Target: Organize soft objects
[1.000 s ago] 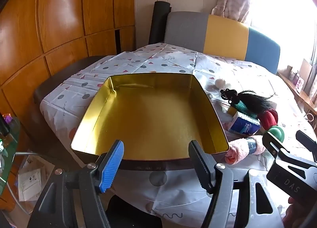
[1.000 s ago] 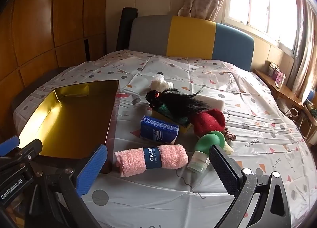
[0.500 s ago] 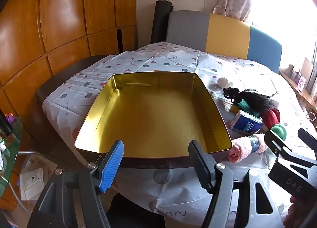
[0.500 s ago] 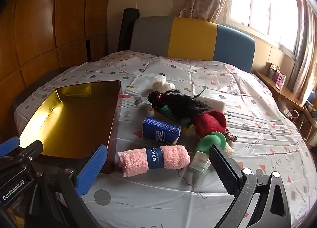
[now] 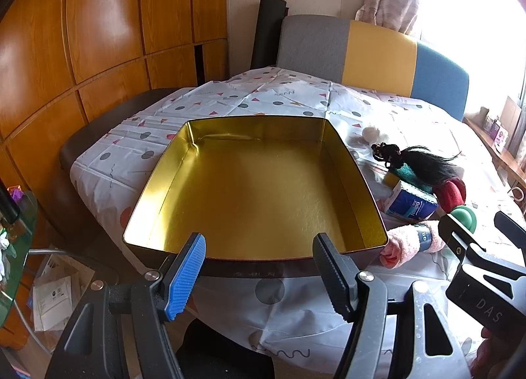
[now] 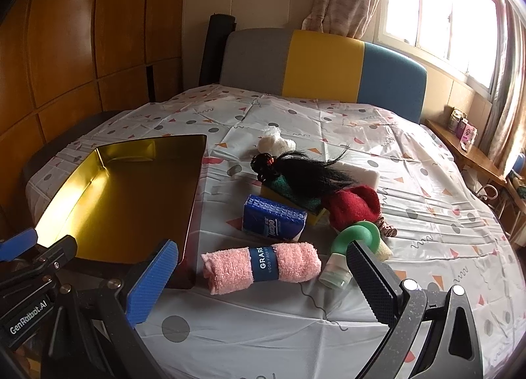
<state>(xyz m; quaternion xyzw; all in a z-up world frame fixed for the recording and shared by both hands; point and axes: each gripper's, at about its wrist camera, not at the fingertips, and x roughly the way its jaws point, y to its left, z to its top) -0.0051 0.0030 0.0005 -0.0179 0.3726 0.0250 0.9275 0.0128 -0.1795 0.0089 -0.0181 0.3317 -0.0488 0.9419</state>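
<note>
- The left gripper (image 5: 259, 267) hangs at the near edge of the desk (image 5: 296, 310), tilted downward, its fingers (image 5: 185, 275) spread apart with nothing between them.
- Just beyond those fingers lies a gold-lined tin tray (image 5: 256, 188), its near wall framed by the two tips without touching them.
- The right gripper (image 6: 259, 280) is tilted downward too, fingers (image 6: 149, 282) spread wide and bare.
- A rolled pink towel (image 6: 261, 267) with a dark blue band lies on the desk between the right fingers and slightly beyond them, apart from both. Its long axis runs left to right across the view, square to the way the gripper points.
- The towel's left end sits just beside the tray's near right corner.
- Behind the towel are a blue tissue pack (image 6: 274, 219), a black hairpiece (image 6: 302, 170) lying over a yellow-and-green sponge (image 6: 289, 194), a red plush piece (image 6: 353, 206) and a white ball of fluff (image 6: 274, 143).
- A green-capped squeeze bottle (image 6: 348, 250) lies just off the towel's right end, close to the right black finger.
</note>
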